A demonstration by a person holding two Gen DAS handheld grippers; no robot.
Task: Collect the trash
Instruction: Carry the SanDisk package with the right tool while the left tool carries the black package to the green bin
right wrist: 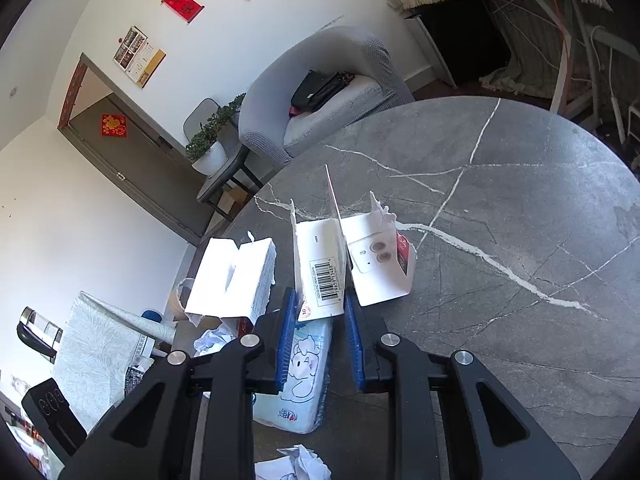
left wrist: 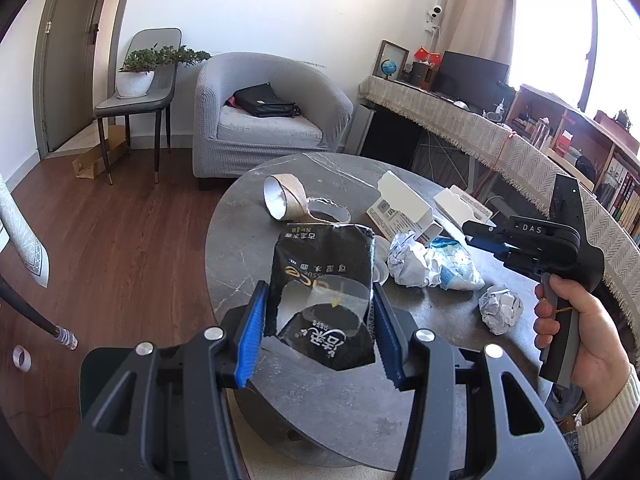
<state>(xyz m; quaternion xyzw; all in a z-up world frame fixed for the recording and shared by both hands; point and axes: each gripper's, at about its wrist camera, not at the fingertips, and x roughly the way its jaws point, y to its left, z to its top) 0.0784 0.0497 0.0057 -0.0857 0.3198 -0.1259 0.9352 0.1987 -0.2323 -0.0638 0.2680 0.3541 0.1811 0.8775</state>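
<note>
Holding a black tissue wrapper clamped in left gripper | right gripper parted around white barcode box | next, likely: squeeze, lift box.

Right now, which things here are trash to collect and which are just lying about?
Trash:
black wrapper in left tool
torn white box at right tool
crumpled paper ball
cardboard tape ring

Lying about:
black bag
potted plant

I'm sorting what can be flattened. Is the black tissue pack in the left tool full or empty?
Empty, apparently: the black tissue pack between the left tool fingers is torn open, limp and crumpled, and no tissues show.
</note>
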